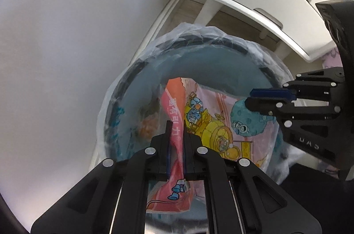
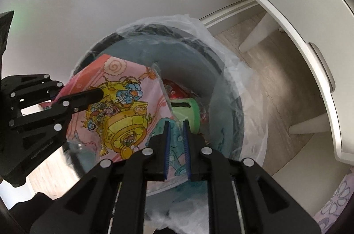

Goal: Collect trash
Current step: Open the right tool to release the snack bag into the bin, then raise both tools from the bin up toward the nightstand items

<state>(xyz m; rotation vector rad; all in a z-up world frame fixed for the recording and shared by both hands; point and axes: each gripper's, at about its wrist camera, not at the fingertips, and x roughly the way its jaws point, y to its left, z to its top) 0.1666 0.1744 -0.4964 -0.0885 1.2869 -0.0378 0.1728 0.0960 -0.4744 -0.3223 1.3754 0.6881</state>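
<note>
A pink cartoon snack bag (image 1: 221, 114) hangs over the mouth of a round dark bin lined with a clear plastic bag (image 1: 194, 39). My left gripper (image 1: 177, 130) is shut on the bag's red edge. In the right wrist view the same bag (image 2: 119, 105) spreads across the bin (image 2: 177, 39), held at its left edge by the left gripper (image 2: 77, 96). My right gripper (image 2: 176, 125) has its fingers slightly apart, around the bag's right corner, and it also shows in the left wrist view (image 1: 250, 98). Inside the bin lie a green item (image 2: 188, 110) and red trash (image 2: 177, 90).
A white wall stands behind the bin. A white cabinet on legs (image 2: 298, 23) stands to the right on the wooden floor (image 2: 265, 79). A pink flowered cloth (image 2: 336, 200) lies at the lower right.
</note>
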